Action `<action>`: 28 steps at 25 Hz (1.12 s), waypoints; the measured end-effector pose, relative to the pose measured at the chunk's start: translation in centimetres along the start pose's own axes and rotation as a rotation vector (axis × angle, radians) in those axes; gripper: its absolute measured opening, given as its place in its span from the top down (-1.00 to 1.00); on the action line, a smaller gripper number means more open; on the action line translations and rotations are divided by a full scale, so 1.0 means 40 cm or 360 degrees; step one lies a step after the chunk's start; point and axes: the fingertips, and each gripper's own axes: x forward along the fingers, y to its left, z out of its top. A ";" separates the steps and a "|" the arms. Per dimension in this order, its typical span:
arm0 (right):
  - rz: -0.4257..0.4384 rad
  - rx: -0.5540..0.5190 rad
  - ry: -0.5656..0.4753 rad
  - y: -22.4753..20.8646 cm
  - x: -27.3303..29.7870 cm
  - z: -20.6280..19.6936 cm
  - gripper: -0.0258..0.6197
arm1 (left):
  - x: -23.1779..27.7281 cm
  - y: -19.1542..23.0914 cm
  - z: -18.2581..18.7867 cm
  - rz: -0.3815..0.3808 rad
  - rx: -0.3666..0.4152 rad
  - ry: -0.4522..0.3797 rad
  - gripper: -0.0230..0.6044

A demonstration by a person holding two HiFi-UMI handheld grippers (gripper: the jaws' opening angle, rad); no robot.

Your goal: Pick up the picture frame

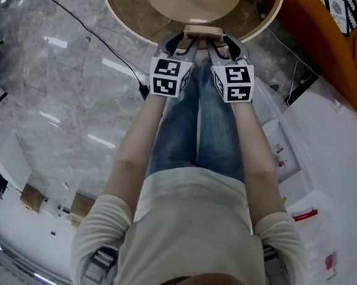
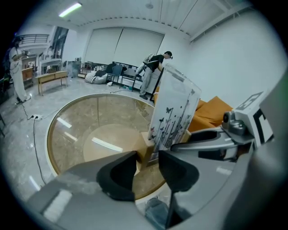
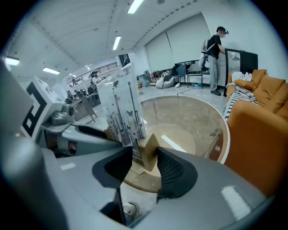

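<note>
Frame: picture frame [image 2: 171, 121] held upright at table [image 2: 72, 121] edge, panel [image 2: 176, 96] kept seated in wooden base [image 2: 145, 143].
Left gripper [image 2: 147, 158]: clamped on 1 base end.
Right gripper [image 3: 145, 157]: clamped on other end, for balance.

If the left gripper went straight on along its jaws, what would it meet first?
The picture frame's wooden base, clamped between its jaws. Past that, probably the round table's glass top, though depth is unclear.

Ceiling strip lights [image 3: 135, 5] are lighting the room brightly and evenly. Glare streaks are gleaming on the glass tabletop [image 2: 76, 121], and fisheye edges are bending and darkening.
</note>
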 end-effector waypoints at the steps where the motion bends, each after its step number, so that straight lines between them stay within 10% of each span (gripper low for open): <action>1: -0.0006 0.0006 -0.0014 0.007 -0.017 0.011 0.38 | -0.017 -0.008 0.013 -0.0003 0.0005 -0.0014 0.43; 28: -0.0058 -0.0133 -0.0260 0.283 -0.399 0.249 0.41 | -0.491 -0.144 0.196 0.0033 0.0066 -0.0280 0.43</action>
